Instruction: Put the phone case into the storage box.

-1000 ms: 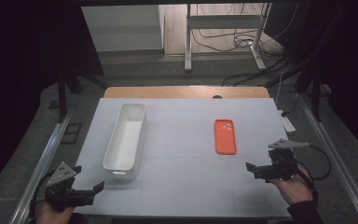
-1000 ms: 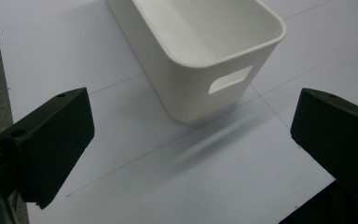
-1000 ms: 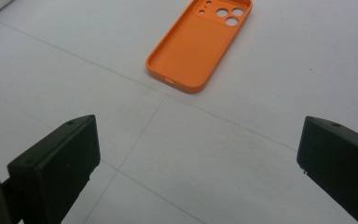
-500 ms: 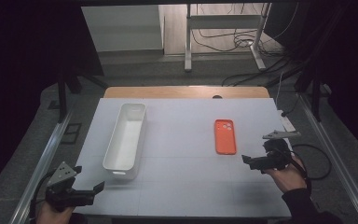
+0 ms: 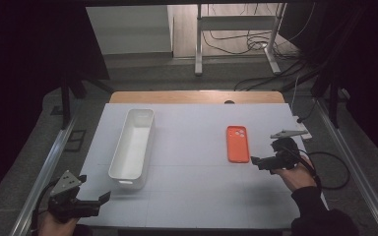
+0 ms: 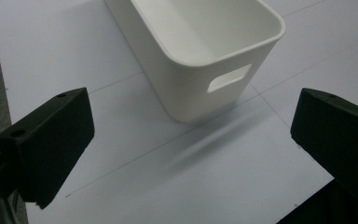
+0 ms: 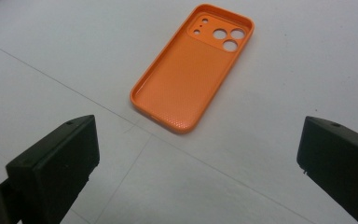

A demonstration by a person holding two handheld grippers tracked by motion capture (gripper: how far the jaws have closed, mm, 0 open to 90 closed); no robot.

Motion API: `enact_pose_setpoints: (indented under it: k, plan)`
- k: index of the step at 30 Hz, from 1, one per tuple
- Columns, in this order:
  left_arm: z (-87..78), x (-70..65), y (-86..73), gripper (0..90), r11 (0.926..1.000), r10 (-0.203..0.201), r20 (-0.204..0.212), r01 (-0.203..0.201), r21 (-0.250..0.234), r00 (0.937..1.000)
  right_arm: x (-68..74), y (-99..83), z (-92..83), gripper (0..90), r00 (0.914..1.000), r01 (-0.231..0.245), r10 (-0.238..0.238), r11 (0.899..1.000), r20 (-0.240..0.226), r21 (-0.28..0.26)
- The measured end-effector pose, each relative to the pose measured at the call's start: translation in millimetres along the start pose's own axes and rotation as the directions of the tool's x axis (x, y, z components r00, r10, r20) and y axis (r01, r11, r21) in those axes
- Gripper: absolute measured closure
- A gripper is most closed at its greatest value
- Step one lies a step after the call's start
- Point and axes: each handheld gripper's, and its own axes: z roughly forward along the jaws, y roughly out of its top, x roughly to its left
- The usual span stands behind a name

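A: How far is the work?

B: Nothing picked yet, I judge. Right gripper (image 5: 256,161) has jaws wide apart, empty, just beside the orange phone case (image 5: 237,143), which lies flat on the table (image 5: 192,196), inside up. Left gripper (image 5: 101,197) also wide open, empty, near the white bin (image 5: 133,142).

A: Count?

B: 1 case, 1 bin, 2 grippers. Approx. all steps are left.

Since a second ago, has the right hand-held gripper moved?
Yes. The right hand-held gripper has moved left and slightly forward, closing toward the orange phone case, which has stayed put on the table.
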Motion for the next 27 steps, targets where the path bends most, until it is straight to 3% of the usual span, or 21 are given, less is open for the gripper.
enact_pose_setpoints:
  k: [27]
  plan:
    - [0.8, -1.0, 0.5, 0.2, 0.9998, 0.016, 0.006, -0.016, 0.007, 0.9999, -5.8, 34.2, 37.9, 0.0, 0.9999, 0.01, -0.009, 0.999, -0.006, 0.038]
